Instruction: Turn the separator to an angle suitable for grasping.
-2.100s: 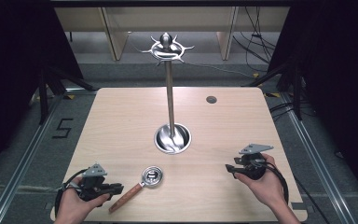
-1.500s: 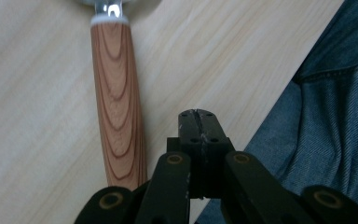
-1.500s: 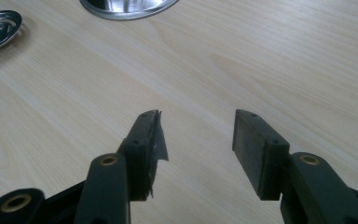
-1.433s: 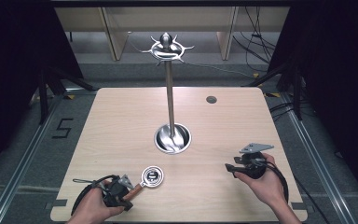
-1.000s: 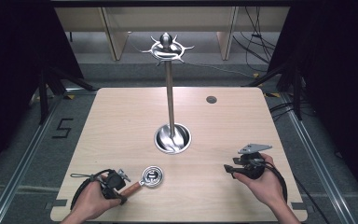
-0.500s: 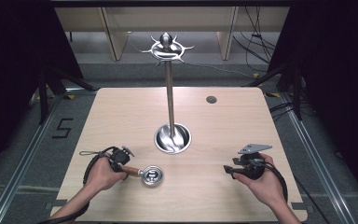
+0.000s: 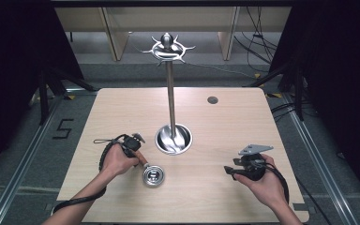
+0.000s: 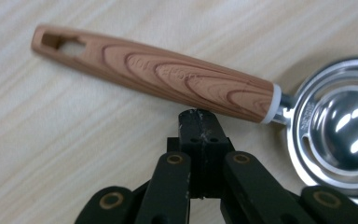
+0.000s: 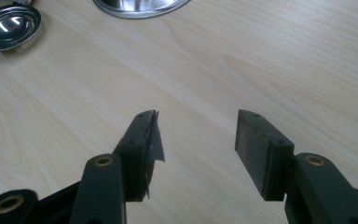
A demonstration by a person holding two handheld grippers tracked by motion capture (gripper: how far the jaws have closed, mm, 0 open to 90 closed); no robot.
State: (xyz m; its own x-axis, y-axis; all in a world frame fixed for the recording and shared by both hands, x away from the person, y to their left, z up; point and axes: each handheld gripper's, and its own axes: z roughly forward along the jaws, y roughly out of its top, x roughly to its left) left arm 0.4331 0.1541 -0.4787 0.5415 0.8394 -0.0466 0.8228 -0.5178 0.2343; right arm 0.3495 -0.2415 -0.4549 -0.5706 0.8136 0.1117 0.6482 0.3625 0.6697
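Observation:
A small steel strainer spoon [image 7: 153, 176] with a wood-grain handle [image 8: 158, 77] lies on the table at front left, its handle pointing to the far left. My left gripper [image 7: 138, 155] is shut with nothing between its jaws. Its joined tips [image 8: 198, 116] rest against the side of the handle near the bowl [image 8: 345, 135]. My right gripper [image 7: 227, 169] hovers low over the table at front right. In its own view the right gripper [image 9: 196, 135] is open and empty, and the spoon bowl [image 9: 9, 25] lies far off at top left.
A tall steel stand [image 7: 170, 93] with hooks at its top rises from a round base [image 7: 173, 139] at the table's middle; the base [image 9: 140, 5] also edges into the right gripper view. A dark round hole [image 7: 213, 100] sits at the back right. Bare wood lies between the grippers.
My left gripper has moved away from me across the table, swinging the spoon's handle from the near left round to the far left. The bowl has stayed about in place. The right gripper has kept still.

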